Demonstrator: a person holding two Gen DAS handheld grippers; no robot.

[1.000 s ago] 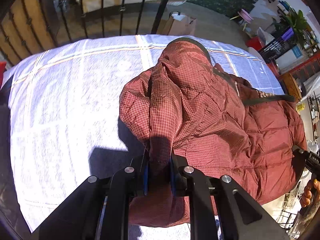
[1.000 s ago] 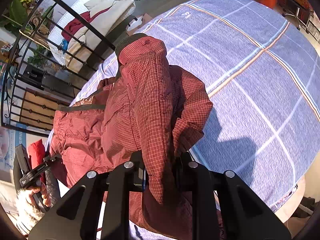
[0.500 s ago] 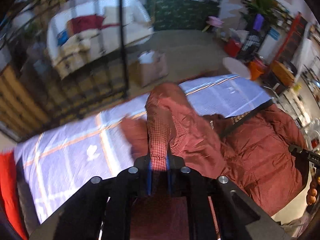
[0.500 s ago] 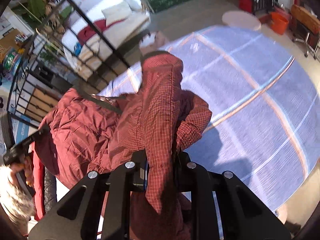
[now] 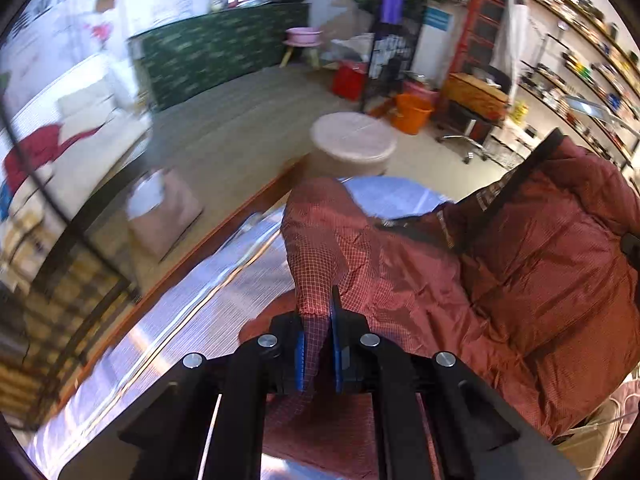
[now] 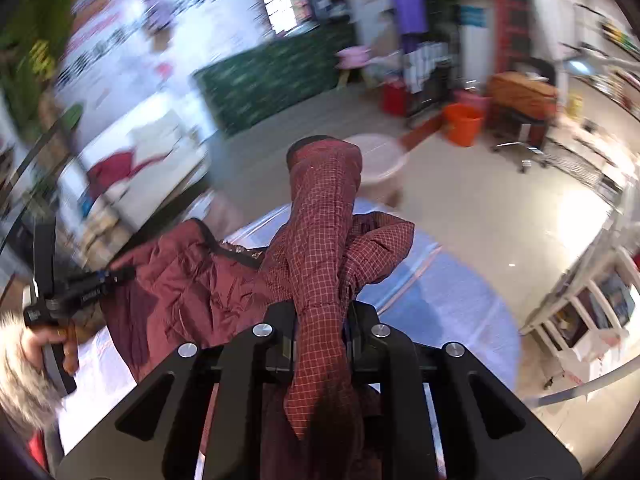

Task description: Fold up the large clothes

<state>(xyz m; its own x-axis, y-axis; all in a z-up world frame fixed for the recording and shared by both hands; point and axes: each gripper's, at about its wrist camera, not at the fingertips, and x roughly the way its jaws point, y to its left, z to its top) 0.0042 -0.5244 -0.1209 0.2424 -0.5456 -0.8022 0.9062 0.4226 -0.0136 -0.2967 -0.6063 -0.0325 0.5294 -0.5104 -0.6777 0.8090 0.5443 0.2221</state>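
A large dark red quilted jacket (image 5: 520, 280) with a fine check pattern is lifted partly off a table covered with a blue plaid cloth (image 5: 192, 312). My left gripper (image 5: 318, 340) is shut on a checked fold of the jacket. My right gripper (image 6: 320, 332) is shut on a thick bunched sleeve (image 6: 324, 216) that sticks up ahead of it. The rest of the jacket (image 6: 180, 280) hangs between the two grippers. The left gripper shows at the left of the right wrist view (image 6: 80, 288), held by a hand.
The table's brown edge (image 5: 200, 248) runs along the left. On the floor beyond stand a round pale stool (image 5: 352, 144), an orange bucket (image 6: 464, 124), a green patterned barrier (image 5: 216, 56), a cardboard box (image 5: 164, 208) and shelves (image 5: 580, 40). A black railing (image 5: 80, 220) is at the left.
Both grippers have lifted and tilted up with the jacket, so the views now show the room and floor rather than the tabletop. More of the jacket hangs off the cloth.
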